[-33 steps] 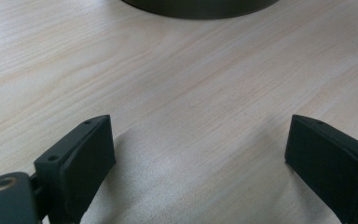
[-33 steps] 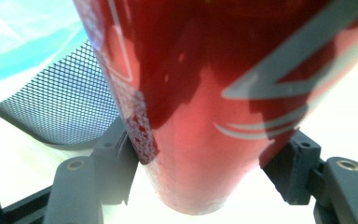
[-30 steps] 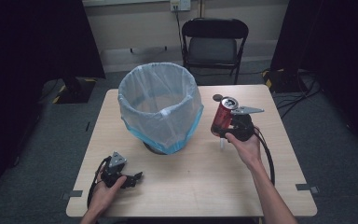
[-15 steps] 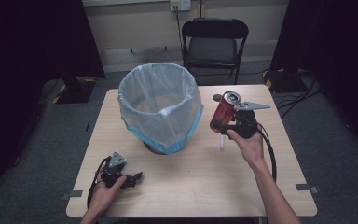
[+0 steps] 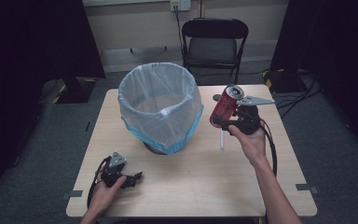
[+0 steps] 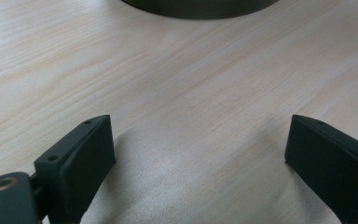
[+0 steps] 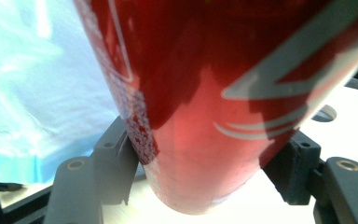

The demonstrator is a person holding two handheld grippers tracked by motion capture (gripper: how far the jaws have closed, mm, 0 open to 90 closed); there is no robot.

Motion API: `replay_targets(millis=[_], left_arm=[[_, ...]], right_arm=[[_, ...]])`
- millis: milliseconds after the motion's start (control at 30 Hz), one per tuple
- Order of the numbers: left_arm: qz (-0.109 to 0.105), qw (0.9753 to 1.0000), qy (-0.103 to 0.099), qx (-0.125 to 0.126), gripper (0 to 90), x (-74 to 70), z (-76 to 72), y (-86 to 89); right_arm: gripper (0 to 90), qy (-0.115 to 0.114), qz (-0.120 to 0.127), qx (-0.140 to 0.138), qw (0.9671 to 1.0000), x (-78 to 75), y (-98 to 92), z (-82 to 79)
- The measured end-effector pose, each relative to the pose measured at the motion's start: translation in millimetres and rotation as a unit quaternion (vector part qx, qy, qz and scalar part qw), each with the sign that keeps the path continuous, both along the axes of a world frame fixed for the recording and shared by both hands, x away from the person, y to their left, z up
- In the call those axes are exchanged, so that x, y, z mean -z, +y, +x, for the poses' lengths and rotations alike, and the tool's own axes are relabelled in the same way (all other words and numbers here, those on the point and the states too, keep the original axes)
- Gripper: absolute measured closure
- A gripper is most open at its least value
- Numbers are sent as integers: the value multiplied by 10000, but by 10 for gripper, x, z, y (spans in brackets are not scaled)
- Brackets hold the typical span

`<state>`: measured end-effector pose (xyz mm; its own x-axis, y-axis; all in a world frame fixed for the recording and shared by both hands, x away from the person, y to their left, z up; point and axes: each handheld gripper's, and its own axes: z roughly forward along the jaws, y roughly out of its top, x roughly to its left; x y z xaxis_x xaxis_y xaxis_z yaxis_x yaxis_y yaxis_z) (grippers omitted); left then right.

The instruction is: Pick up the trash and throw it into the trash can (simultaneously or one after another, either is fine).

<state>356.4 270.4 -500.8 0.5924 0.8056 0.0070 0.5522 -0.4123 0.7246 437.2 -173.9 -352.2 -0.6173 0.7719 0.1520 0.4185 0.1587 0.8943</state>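
- The right gripper (image 5: 223, 122) is clamped on a red soda can (image 5: 224, 108), its 2 jaws pressed against the can's lower sides in the right gripper view (image 7: 205, 116).
- The can is lifted clear of the wooden table (image 5: 191, 186), tilted, with its top leaning away from the bin, and sits just to the right of the rim of the bin with a pale blue liner (image 5: 161, 107).
- Judged from this, the pickup is done; what remains is carrying the can over the rim and letting it drop inside. It is not yet above the opening.
- The left gripper (image 5: 135, 178) rests low on the table near the front left, well apart from the can, its jaws spread wide and holding nothing.
- A white stick-like item (image 5: 222, 139) lies on the table below the can; what it is cannot be told.
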Motion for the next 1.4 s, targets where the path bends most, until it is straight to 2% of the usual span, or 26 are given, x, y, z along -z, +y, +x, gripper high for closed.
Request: replay_targets(millis=[133,400,667,933,1333,1400], left_arm=[[2,10000,0,2,77,0,0,0],[-4,10000,1,-1,77,0,0,0],[-1,10000,1,0,77,0,0,0],[-5,10000,2,3,77,0,0,0],[-5,10000,-3,2,77,1,1,0],[-5,10000,-6,3,77,1,1,1]], right_arm=[[342,-95,96,-24,9999,-101,3,-1],[343,-271,45,4,9996,-283,76,35],[342,-403,122,-23,9991,-452,93,39],[345,-617,149,77,9980,-641,81,47],[345,-758,249,129,9967,-825,124,120],[345,-907,235,166,9955,-867,140,118]])
